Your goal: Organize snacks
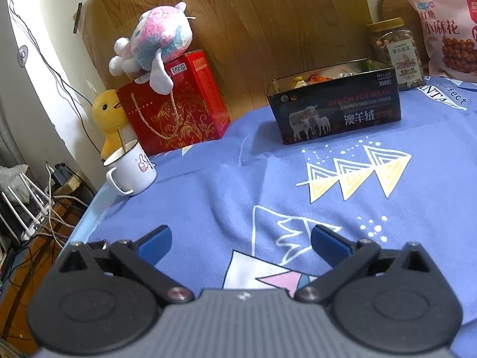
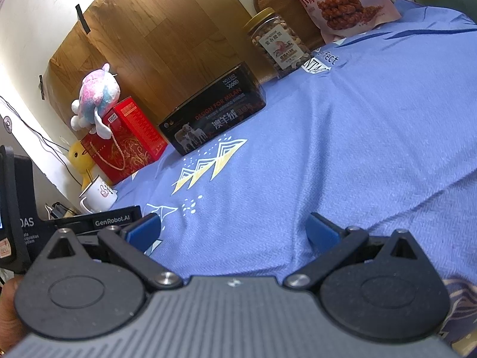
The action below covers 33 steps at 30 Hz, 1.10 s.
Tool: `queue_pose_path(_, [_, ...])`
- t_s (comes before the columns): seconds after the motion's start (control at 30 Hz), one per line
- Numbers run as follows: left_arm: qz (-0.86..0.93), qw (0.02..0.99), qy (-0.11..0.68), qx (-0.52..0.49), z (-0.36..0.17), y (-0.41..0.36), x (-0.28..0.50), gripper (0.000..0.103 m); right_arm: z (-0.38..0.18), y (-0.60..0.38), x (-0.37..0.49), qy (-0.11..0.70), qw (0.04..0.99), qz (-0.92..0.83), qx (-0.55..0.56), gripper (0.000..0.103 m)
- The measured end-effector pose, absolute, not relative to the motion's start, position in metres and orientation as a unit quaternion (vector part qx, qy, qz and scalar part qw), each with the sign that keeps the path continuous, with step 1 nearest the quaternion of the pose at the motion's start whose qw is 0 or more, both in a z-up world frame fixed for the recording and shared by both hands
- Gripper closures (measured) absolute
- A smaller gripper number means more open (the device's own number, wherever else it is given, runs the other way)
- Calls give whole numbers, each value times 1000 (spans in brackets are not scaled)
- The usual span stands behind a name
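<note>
Behind the black tin [image 1: 337,110] stand a nut jar [image 1: 395,52] and pink snack bag [image 1: 447,26].

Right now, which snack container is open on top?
The dark tin box with sheep pictures: it has no lid, and wrappers show inside. The nut jar is capped; the pink bag looks sealed.

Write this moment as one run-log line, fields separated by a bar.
left claw open, empty | right claw open, empty | black rectangular tin box lidless, holding snacks | clear plastic nut jar behind box
</note>
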<state>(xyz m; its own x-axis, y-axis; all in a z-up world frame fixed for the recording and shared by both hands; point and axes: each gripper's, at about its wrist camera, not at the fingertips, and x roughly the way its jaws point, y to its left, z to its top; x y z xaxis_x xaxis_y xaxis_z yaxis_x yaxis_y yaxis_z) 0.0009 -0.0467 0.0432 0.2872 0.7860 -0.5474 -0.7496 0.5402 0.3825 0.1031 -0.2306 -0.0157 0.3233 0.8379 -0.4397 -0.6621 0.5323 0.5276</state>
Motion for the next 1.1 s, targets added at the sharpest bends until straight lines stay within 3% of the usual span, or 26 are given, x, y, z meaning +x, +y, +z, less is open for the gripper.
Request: queue_pose_path(1.1, [472,806,354,36,46,-51,4,0,-16,-231,104,348,803,466,132,0])
